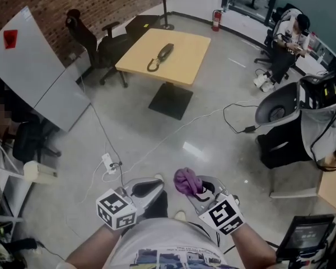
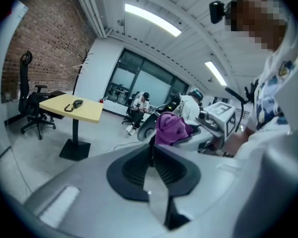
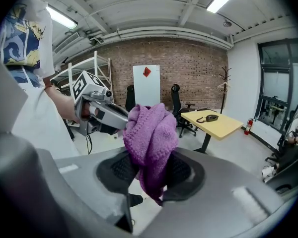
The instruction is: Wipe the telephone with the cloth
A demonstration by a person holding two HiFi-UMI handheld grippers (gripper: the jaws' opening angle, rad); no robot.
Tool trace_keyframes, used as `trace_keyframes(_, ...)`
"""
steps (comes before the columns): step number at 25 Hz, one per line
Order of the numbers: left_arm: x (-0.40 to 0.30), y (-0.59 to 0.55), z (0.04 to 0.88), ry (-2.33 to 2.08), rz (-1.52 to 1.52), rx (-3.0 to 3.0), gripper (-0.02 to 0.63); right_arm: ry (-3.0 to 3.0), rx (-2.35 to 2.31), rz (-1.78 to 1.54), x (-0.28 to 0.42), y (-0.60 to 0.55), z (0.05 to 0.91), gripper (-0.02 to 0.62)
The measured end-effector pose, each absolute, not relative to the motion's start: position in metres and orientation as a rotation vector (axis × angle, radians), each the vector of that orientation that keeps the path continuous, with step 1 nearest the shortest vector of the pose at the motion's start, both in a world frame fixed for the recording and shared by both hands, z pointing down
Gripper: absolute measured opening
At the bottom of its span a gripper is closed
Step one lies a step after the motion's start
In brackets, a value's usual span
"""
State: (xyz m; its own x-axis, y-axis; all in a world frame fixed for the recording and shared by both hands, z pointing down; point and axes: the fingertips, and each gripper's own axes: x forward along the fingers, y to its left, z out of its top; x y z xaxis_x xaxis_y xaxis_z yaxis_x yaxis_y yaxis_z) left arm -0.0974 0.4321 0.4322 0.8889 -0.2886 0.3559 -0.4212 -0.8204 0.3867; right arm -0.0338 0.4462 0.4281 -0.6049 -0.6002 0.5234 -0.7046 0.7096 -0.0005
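A dark telephone (image 1: pixel 161 56) with a coiled cord lies on a light wooden table (image 1: pixel 185 60) far across the room; it also shows as the small telephone (image 2: pixel 75 103) in the left gripper view and the telephone (image 3: pixel 209 117) in the right gripper view. My right gripper (image 1: pixel 197 190) is shut on a bunched purple knitted cloth (image 1: pixel 187 180), which fills the jaws as the cloth (image 3: pixel 151 143). My left gripper (image 1: pixel 147 187) is shut with nothing in it; its pads meet in the left gripper (image 2: pixel 151 155). Both are held close to my body, well short of the table.
Black office chairs (image 1: pixel 91 42) stand left of the table by a brick wall. A grey board (image 1: pixel 36 66) leans at left. A power strip and cables (image 1: pixel 108 162) lie on the floor between me and the table. A seated person (image 1: pixel 288 35) and a grey machine (image 1: pixel 285 106) are at right.
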Motion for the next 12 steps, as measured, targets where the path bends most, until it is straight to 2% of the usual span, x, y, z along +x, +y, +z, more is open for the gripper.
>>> trace_keyframes(12,-0.12,0.279,0.429,-0.436,0.386,2.65,0.029,-2.321,1.099,0.315,-0.044,0.3,0.423,0.121)
